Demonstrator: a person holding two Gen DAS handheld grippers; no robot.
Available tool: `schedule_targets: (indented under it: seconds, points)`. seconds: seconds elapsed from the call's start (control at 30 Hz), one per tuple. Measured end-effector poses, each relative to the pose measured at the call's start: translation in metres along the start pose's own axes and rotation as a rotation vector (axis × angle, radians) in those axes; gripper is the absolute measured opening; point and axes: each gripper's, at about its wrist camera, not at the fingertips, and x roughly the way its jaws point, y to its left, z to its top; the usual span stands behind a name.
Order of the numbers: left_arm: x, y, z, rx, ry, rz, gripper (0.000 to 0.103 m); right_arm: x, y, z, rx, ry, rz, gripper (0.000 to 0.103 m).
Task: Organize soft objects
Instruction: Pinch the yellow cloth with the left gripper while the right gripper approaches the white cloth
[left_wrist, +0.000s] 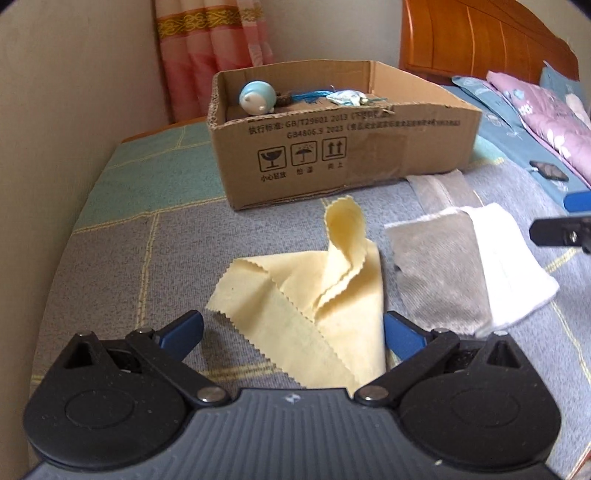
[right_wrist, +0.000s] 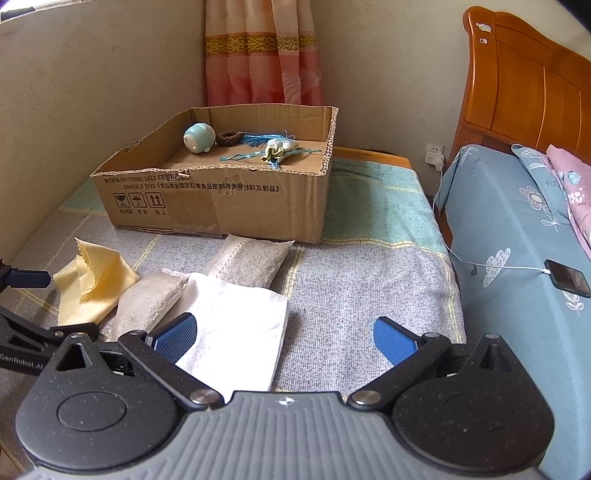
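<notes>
Both grippers spread wide over loose cloths, nothing gripped yet.

Directly ahead of the left gripper (left_wrist: 293, 334), between its parted blue fingers, lies the crumpled pale-yellow cloth with pinked edges (left_wrist: 314, 295), one corner standing up, probably the easiest place to pinch. Under the right gripper's (right_wrist: 284, 338) left finger sits the flat white fabric pouch (right_wrist: 236, 332), overlapping a grey woven pouch (right_wrist: 147, 302); another grey pouch (right_wrist: 251, 258) lies farther ahead. Beyond both stands the open brown cardboard box (right_wrist: 221, 199), already holding small items, likely the destination.
</notes>
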Motion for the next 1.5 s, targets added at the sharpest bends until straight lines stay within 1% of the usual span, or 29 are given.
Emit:
schedule_targets:
  seconds: [0.03, 0.07, 0.13, 0.17, 0.2, 0.23, 0.3, 0.33, 0.4, 0.5, 0.57, 0.6, 0.63, 0.7, 0.77, 0.8, 0.83, 0.87, 0.9, 1.0, 1.13, 1.17, 1.2, 1.23, 1.33, 1.4, 1.5]
  points:
    - [-0.001, -0.001, 0.0, 0.002, -0.008, -0.011, 0.088, 0.001, 0.0, 0.0, 0.001, 0.004, 0.001, 0.103]
    - [-0.003, -0.002, 0.001, 0.004, -0.018, -0.026, 0.08, 0.002, 0.001, 0.0, 0.0, 0.007, 0.002, 0.103]
    - [-0.008, -0.006, 0.002, 0.012, -0.027, -0.046, 0.052, 0.002, 0.003, -0.001, -0.008, 0.01, 0.005, 0.103]
    - [-0.01, -0.008, 0.002, 0.017, -0.03, -0.053, 0.045, 0.002, 0.005, -0.001, -0.011, 0.011, 0.008, 0.103]
    - [-0.013, -0.011, 0.002, 0.024, -0.036, -0.051, 0.034, 0.002, 0.006, -0.001, -0.013, 0.011, 0.01, 0.103]
    - [-0.015, -0.015, 0.002, 0.04, -0.042, -0.038, 0.026, 0.003, 0.006, -0.001, -0.014, 0.012, 0.012, 0.103]
    - [-0.02, -0.022, 0.0, 0.078, -0.058, -0.022, 0.019, 0.003, 0.008, 0.0, -0.014, 0.012, 0.016, 0.103]
    - [-0.024, -0.024, 0.0, 0.094, -0.065, -0.028, 0.015, 0.003, 0.008, 0.0, -0.014, 0.012, 0.017, 0.103]
    - [-0.032, -0.028, -0.002, 0.124, -0.069, -0.06, 0.013, 0.003, 0.01, 0.001, -0.018, 0.01, 0.022, 0.103]
    - [-0.043, -0.033, -0.006, 0.174, -0.057, -0.112, 0.013, 0.001, 0.012, 0.001, -0.023, 0.005, 0.024, 0.103]
    - [-0.049, -0.032, -0.01, 0.179, -0.048, -0.133, 0.013, 0.0, 0.012, 0.001, -0.022, 0.002, 0.026, 0.103]
    - [-0.05, -0.031, -0.011, 0.178, -0.038, -0.143, 0.014, -0.001, 0.012, 0.001, -0.021, 0.001, 0.026, 0.103]
    - [-0.05, -0.029, -0.013, 0.173, -0.032, -0.14, 0.017, -0.001, 0.012, 0.001, -0.021, 0.0, 0.026, 0.103]
    - [-0.048, -0.025, -0.016, 0.167, -0.033, -0.104, 0.022, -0.001, 0.012, 0.0, -0.021, 0.0, 0.026, 0.103]
    - [-0.043, -0.021, -0.016, 0.151, -0.026, -0.062, 0.036, -0.002, 0.012, 0.0, -0.022, -0.002, 0.027, 0.103]
    - [-0.041, -0.019, -0.017, 0.142, -0.03, -0.042, 0.052, -0.003, 0.013, 0.0, -0.023, -0.003, 0.027, 0.103]
    - [-0.038, -0.018, -0.017, 0.136, -0.034, -0.025, 0.073, -0.004, 0.013, 0.0, -0.025, -0.006, 0.028, 0.103]
    - [-0.036, -0.018, -0.018, 0.131, -0.034, -0.012, 0.082, -0.006, 0.013, -0.001, -0.027, -0.008, 0.029, 0.103]
    - [-0.034, -0.018, -0.019, 0.132, -0.038, -0.007, 0.086, -0.006, 0.013, -0.001, -0.027, -0.009, 0.029, 0.103]
    - [-0.026, -0.02, -0.019, 0.123, -0.021, -0.047, 0.086, -0.007, 0.012, -0.001, -0.026, -0.008, 0.025, 0.103]
    - [-0.014, -0.018, -0.014, 0.07, -0.018, -0.056, 0.092, -0.003, 0.01, -0.001, -0.019, 0.001, 0.017, 0.103]
    - [-0.011, -0.016, -0.012, 0.056, -0.017, -0.057, 0.094, -0.003, 0.01, -0.001, -0.018, 0.003, 0.016, 0.103]
    - [-0.008, -0.016, -0.011, 0.042, -0.013, -0.051, 0.1, -0.002, 0.009, -0.001, -0.017, 0.004, 0.018, 0.103]
    - [-0.006, -0.015, -0.01, 0.03, -0.009, -0.04, 0.103, -0.001, 0.009, -0.001, -0.017, 0.006, 0.019, 0.103]
    - [-0.002, -0.011, -0.009, -0.014, -0.009, -0.056, 0.103, 0.002, 0.007, -0.001, -0.015, 0.01, 0.016, 0.103]
    - [-0.001, -0.011, -0.009, -0.019, -0.013, -0.049, 0.103, 0.004, 0.006, -0.001, -0.007, 0.015, 0.019, 0.103]
    - [0.001, -0.013, -0.004, -0.031, 0.001, -0.031, 0.103, 0.007, 0.005, -0.001, -0.001, 0.02, 0.023, 0.103]
